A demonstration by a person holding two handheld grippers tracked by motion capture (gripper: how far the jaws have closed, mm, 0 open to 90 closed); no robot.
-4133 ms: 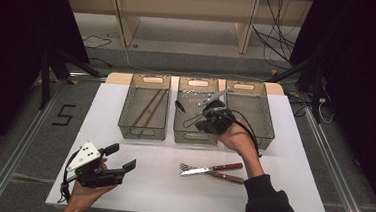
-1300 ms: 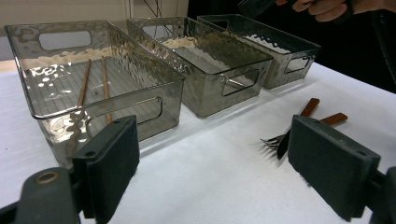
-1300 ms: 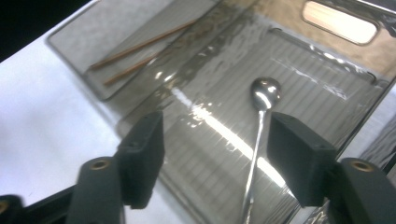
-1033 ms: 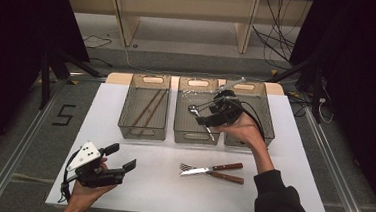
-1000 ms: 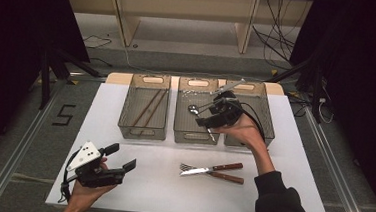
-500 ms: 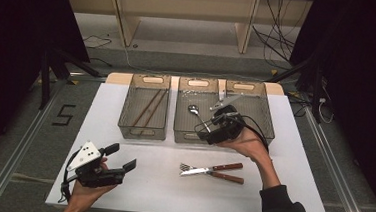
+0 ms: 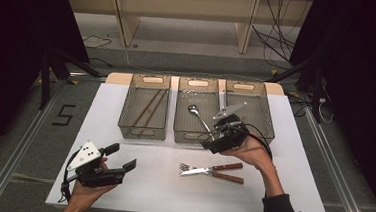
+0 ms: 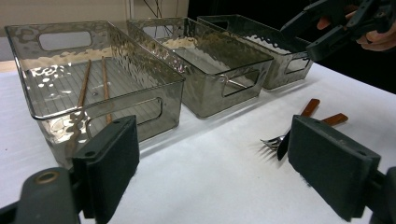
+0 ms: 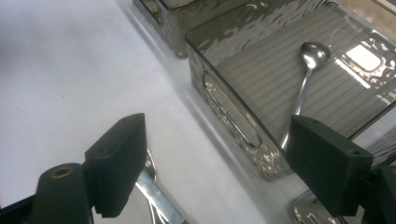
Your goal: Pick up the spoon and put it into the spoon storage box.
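A white table [image 7: 126,106] sits in a pool of light while dark curtains [image 7: 26,19] close in on both sides. Behind it there's a pale wooden shelf unit [image 7: 183,8] on a grey floor [image 7: 189,61], with black cables [image 7: 276,39] trailing at the right. A "5" [image 7: 64,115] is taped to the floor beside metal rails [image 7: 14,161].

On the white table [image 7: 140,183] we see three clear plastic bins in a row at the back. The left bin [image 7: 144,112] holds two brown chopsticks [image 7: 148,108], the middle bin [image 7: 196,111] a metal spoon [image 7: 198,117], and the right bin [image 7: 248,107] stands beside it. Before the middle bin lie a wooden-handled fork [image 7: 212,167] and knife [image 7: 214,174], touching.
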